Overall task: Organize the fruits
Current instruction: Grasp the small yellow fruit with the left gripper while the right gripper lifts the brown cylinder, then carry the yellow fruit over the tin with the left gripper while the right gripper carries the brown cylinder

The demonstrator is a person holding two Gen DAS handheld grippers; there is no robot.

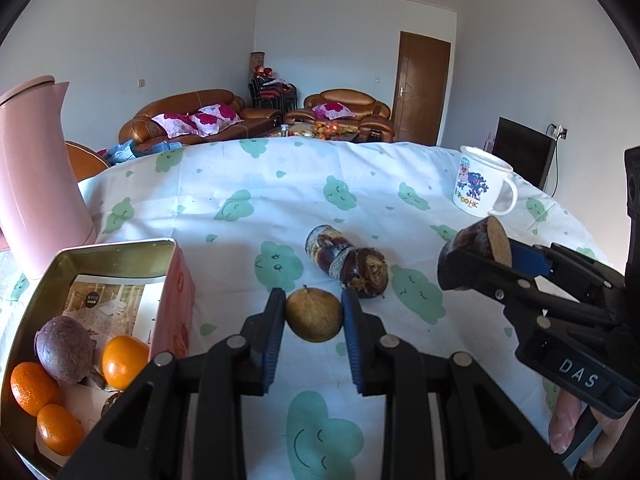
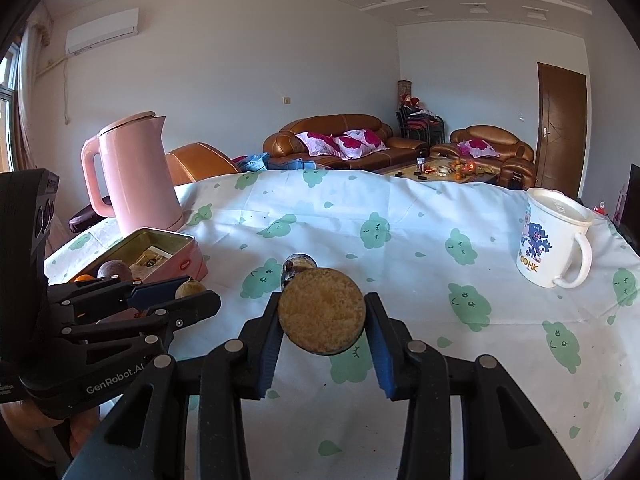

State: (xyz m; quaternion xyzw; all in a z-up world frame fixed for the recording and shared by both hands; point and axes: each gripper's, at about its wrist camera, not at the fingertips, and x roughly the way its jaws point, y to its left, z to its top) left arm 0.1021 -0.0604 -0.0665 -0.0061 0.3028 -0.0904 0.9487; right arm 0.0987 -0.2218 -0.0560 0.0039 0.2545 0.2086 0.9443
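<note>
walls white | sofas (image 2: 332, 136) brown leather | door (image 1: 420, 88) wood | window (image 2: 6, 112) left, daylight

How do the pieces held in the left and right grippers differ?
The left gripper holds a small round tan fruit, whole, with a dull skin. The right gripper holds a sugarcane piece, dark-skinned with a flat, pale, fibrous cut end facing the camera, and it looks wider between the jaws. Both are clamped between blue pads and lifted off the tablecloth.
</note>
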